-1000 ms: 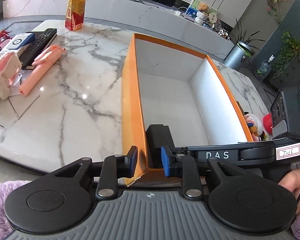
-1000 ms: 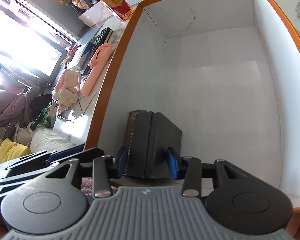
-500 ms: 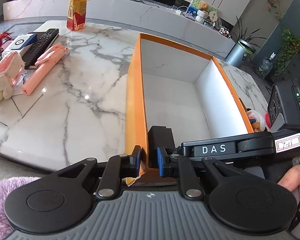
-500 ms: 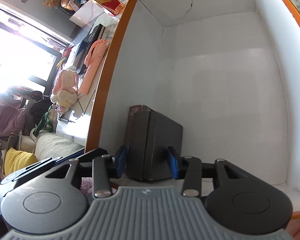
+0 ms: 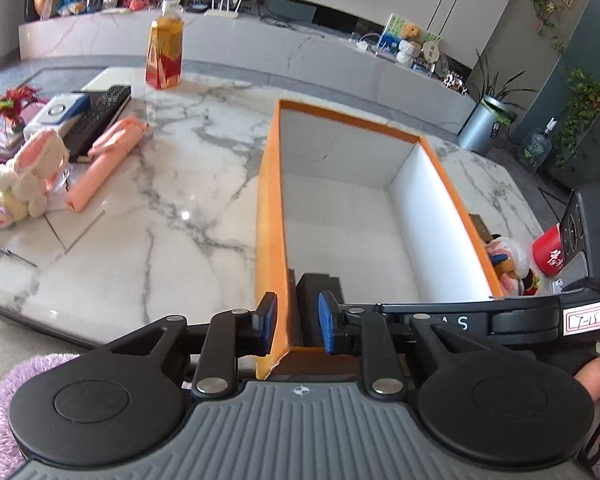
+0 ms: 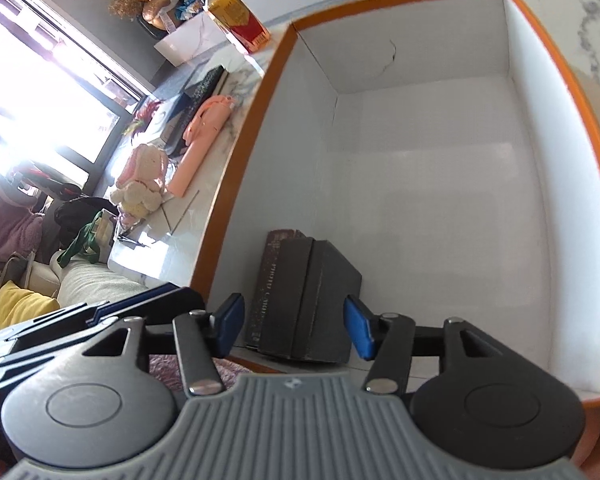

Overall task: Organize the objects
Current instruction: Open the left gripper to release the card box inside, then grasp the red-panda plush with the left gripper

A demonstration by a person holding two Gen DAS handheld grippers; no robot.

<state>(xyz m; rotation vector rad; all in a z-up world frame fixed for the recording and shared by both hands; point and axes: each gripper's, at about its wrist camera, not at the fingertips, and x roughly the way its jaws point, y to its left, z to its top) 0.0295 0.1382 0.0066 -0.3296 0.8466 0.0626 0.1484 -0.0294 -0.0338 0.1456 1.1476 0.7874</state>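
Standing upright on end in the near left corner of the orange box on the desk, the dark books are seen, spine lettering unreadable. The box wall is straddled by the left hand-held gripper, its jaws reopened slightly. The right hand-held gripper, marked "DAS", has released the books, jaws widened and clear.

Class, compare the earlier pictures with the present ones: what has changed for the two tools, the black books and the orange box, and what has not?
The right tool has just opened its jaws and let go of the black books; the pads now stand clear of them. The left tool, which had pinched the wall of the orange box, has just loosened around it. Unchanged: the books stand upright in the box's near left corner, and the pink umbrella and plush rabbit lie on the table.
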